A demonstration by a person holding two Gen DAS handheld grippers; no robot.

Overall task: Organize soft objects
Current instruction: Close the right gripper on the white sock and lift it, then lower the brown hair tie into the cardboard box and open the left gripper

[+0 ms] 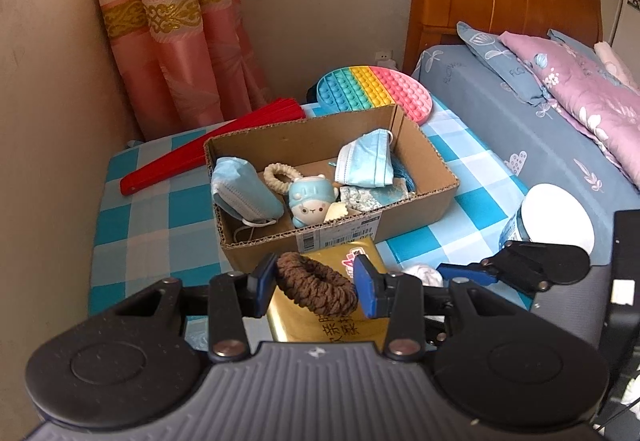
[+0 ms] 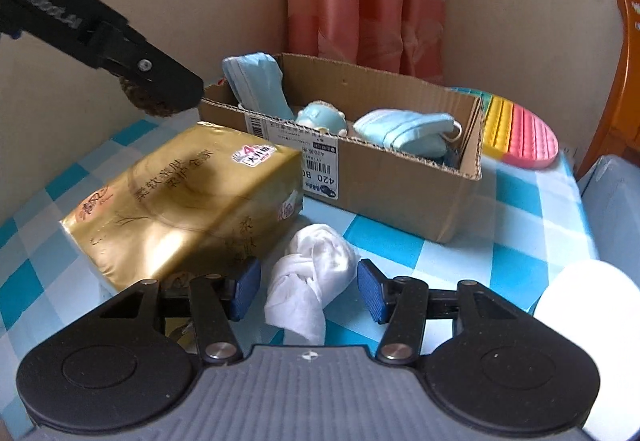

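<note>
My left gripper is shut on a brown scrunchie and holds it above a gold tissue pack, just in front of the cardboard box. The box holds blue face masks, a cream scrunchie and a small blue plush toy. My right gripper is open, its fingers either side of a white knotted cloth lying on the checked table. In the right wrist view the left gripper hangs over the tissue pack near the box.
A rainbow pop-it mat and a red folded fan lie behind the box. A white-lidded jar stands at the right. The bed with pillows is to the right, a curtain and walls behind.
</note>
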